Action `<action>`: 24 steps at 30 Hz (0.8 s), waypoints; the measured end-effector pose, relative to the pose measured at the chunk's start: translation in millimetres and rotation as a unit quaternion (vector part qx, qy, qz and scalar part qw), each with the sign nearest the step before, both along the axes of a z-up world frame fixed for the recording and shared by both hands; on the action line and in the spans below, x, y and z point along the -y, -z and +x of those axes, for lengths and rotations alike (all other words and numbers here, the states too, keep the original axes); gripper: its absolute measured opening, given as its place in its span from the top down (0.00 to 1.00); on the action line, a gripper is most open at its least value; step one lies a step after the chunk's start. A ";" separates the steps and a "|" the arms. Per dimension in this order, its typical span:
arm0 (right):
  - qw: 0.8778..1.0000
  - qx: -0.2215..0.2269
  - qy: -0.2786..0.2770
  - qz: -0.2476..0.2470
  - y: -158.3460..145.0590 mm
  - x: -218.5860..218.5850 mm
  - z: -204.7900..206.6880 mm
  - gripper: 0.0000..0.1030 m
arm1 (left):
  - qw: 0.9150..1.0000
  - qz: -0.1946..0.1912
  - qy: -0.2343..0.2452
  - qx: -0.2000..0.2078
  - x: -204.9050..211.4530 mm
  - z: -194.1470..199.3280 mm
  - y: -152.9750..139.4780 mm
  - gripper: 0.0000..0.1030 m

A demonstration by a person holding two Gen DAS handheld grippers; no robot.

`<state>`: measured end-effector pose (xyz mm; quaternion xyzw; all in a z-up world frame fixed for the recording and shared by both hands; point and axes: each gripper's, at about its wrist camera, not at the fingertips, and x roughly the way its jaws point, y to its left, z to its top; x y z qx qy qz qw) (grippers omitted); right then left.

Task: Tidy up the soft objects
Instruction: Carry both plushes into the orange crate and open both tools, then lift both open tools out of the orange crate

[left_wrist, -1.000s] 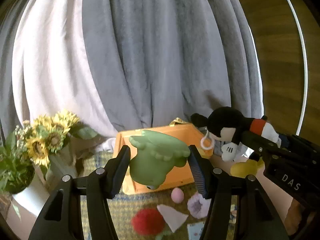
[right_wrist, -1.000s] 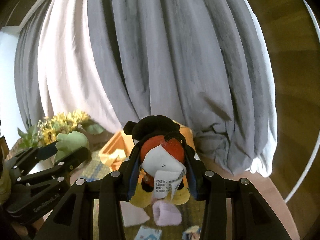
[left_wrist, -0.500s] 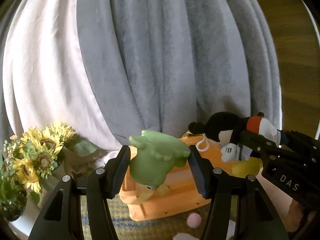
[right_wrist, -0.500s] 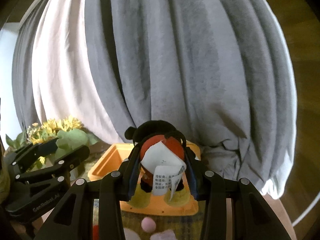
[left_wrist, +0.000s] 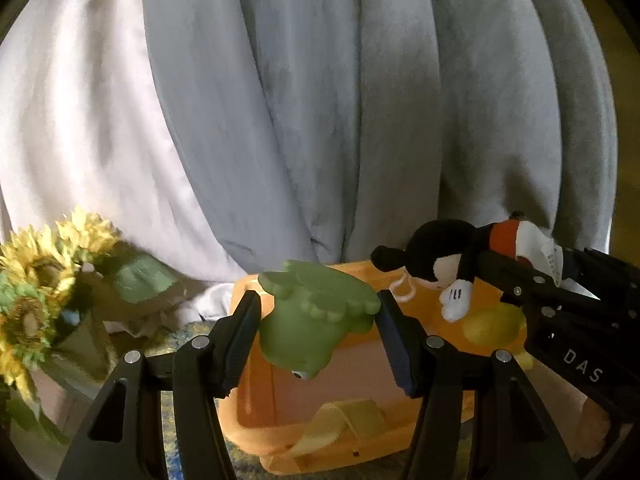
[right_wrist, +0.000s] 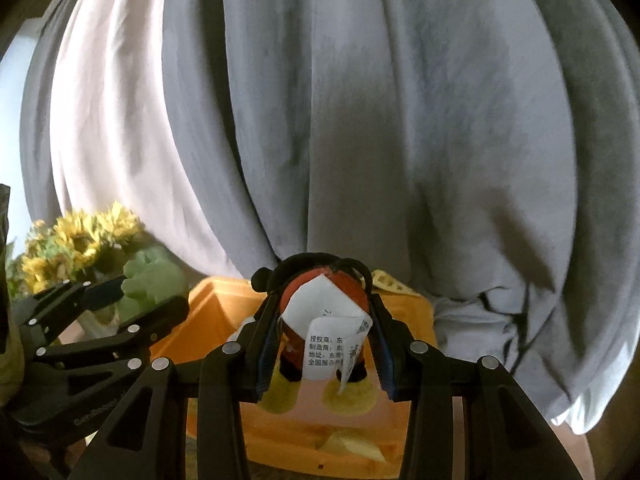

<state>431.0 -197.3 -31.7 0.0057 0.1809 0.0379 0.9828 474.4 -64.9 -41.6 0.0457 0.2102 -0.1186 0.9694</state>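
My left gripper (left_wrist: 318,308) is shut on a soft green toy (left_wrist: 312,316) and holds it over the near left part of an orange bin (left_wrist: 360,412). My right gripper (right_wrist: 324,320) is shut on a black, red and yellow mouse plush (right_wrist: 320,304) with a white label, held above the bin (right_wrist: 224,312). In the left wrist view the plush (left_wrist: 436,252) hangs over the bin's right side. In the right wrist view the green toy (right_wrist: 150,280) and left gripper (right_wrist: 132,292) are at the left.
Grey and white curtains (left_wrist: 320,120) hang right behind the bin. A vase of sunflowers (left_wrist: 40,280) stands to the left. A yellow item (left_wrist: 344,416) lies inside the bin. A woven mat (left_wrist: 188,464) lies under the bin.
Both grippers have moved forward with their toys, from in front of the bin to over it. The loose items on the mat have dropped out of view.
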 end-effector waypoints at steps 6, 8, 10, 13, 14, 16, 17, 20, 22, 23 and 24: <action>1.000 -0.031 -0.003 0.005 21.7 4.3 34.6 0.59 | 1.000 0.003 0.007 -0.029 6.6 31.3 20.8 0.43; 0.999 -0.041 -0.002 0.008 27.8 7.0 44.0 0.59 | 0.999 0.005 0.010 -0.043 8.6 39.5 27.5 0.43; 0.998 -0.054 -0.001 0.013 33.6 10.2 52.8 0.57 | 0.998 0.007 0.013 -0.053 10.7 45.1 32.6 0.31; 0.997 -0.073 -0.002 0.024 40.1 14.6 62.3 0.53 | 0.999 0.010 0.007 -0.050 11.1 46.0 34.4 0.23; 0.997 -0.076 -0.001 0.027 41.2 15.5 64.3 0.50 | 0.999 0.010 0.007 -0.050 10.8 46.0 34.3 0.23; 0.997 -0.075 0.011 0.032 41.6 19.7 63.7 0.38 | 0.999 0.013 0.002 -0.047 11.0 42.5 32.4 0.22; 0.997 -0.071 0.019 0.033 40.4 21.5 61.3 0.38 | 0.999 0.013 0.001 -0.046 10.9 42.8 31.3 0.22; 0.997 -0.060 0.036 0.022 34.1 23.1 51.2 0.33 | 0.999 0.016 -0.003 -0.035 9.2 34.1 24.6 0.18; 0.997 -0.053 0.046 0.019 28.4 24.5 43.6 0.24 | 0.999 0.014 -0.004 -0.029 8.0 24.3 18.4 0.17; 0.997 -0.049 0.049 0.020 25.3 25.6 39.3 0.24 | 0.999 0.013 -0.005 -0.028 7.2 21.2 15.4 0.17; 0.997 -0.043 0.053 0.019 21.3 25.7 32.1 0.23 | 1.000 0.011 -0.005 -0.027 5.8 14.4 11.5 0.16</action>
